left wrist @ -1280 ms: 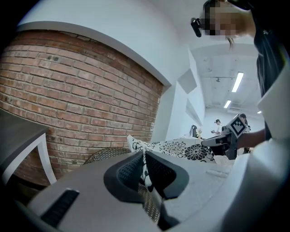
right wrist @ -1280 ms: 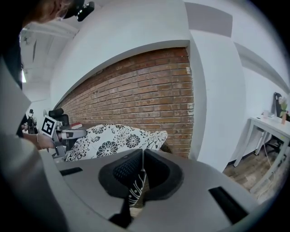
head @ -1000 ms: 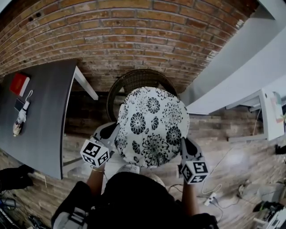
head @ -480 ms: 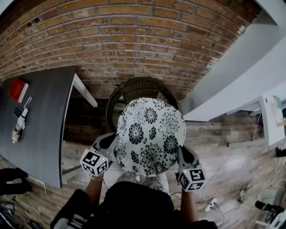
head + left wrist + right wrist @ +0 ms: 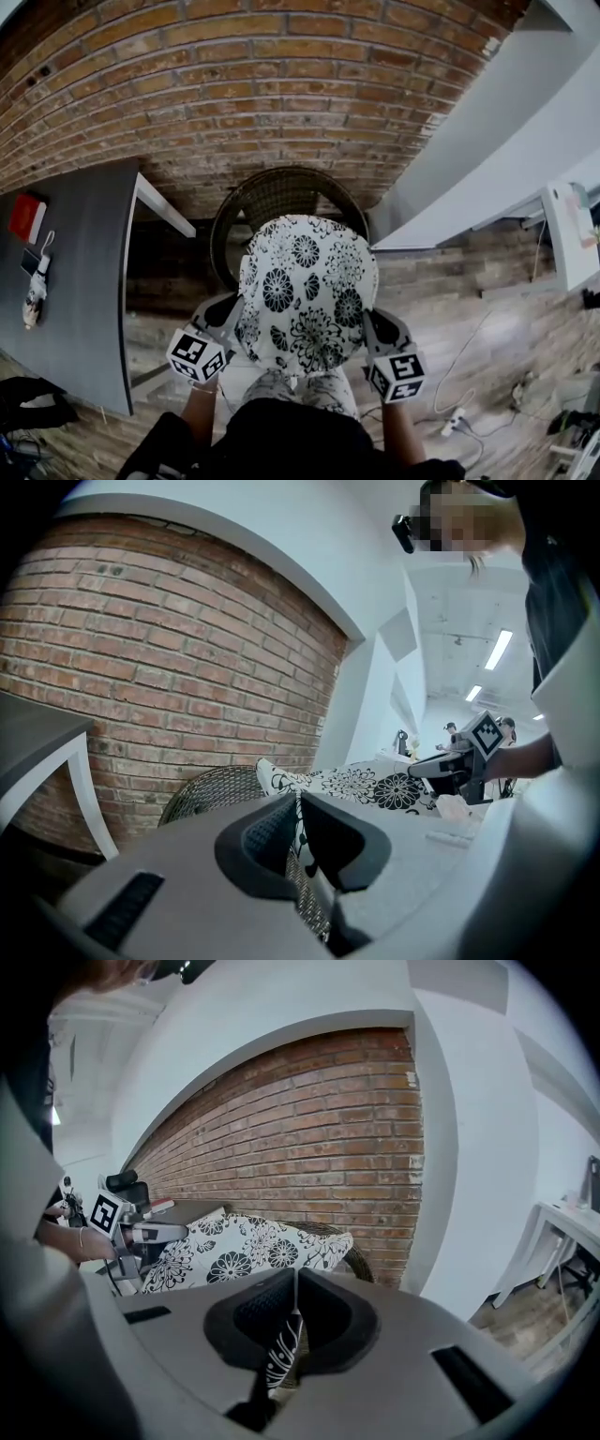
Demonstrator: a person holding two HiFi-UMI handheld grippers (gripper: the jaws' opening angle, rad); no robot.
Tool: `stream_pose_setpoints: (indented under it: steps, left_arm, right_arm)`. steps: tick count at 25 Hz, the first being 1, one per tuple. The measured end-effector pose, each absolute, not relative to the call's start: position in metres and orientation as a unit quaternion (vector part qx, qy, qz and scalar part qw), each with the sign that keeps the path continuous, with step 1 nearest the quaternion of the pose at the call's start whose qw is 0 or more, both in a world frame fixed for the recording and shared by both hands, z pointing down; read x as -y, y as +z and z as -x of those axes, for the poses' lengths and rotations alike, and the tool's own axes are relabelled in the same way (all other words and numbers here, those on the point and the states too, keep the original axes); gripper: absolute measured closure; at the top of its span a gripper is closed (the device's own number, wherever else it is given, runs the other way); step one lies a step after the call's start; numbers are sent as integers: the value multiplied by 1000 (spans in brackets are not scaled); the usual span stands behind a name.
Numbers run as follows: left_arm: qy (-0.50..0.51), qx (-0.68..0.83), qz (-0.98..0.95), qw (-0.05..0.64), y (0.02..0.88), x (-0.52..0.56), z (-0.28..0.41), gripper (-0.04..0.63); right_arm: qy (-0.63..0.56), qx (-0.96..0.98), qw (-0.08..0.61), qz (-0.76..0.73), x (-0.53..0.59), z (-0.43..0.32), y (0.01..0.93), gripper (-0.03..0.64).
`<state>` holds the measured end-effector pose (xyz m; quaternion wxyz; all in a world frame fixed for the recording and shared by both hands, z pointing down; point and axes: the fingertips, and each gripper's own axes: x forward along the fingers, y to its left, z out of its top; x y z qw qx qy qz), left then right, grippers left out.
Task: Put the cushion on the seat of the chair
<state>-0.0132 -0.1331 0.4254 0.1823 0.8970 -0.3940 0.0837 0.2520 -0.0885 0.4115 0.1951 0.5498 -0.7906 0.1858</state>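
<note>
A round white cushion point(image 5: 305, 295) with black flowers hangs flat between my two grippers, over the front of a dark wicker chair point(image 5: 277, 192) that stands against the brick wall. My left gripper point(image 5: 230, 317) is shut on the cushion's left edge, my right gripper point(image 5: 370, 323) on its right edge. In the left gripper view the cushion point(image 5: 375, 785) stretches from the jaws towards the other gripper, with the chair point(image 5: 211, 794) behind it. In the right gripper view a fold of the cushion point(image 5: 244, 1246) is pinched between the jaws. The seat is hidden under the cushion.
A dark grey table point(image 5: 75, 272) stands at the left with a red book point(image 5: 25, 217) and small items on it. A white desk point(image 5: 567, 234) is at the right. Cables and a plug strip point(image 5: 455, 420) lie on the wooden floor.
Both grippers have sunk a little with the cushion, which now sits lower over the chair. The grips have not changed.
</note>
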Motion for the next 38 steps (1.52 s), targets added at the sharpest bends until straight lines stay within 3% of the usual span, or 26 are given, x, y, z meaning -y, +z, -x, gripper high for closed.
stream_pose_setpoints:
  steps: [38]
  left_arm:
    - [101, 458, -851, 237, 546, 162, 27, 582]
  right_arm:
    - [180, 804, 243, -512, 159, -238, 512, 604]
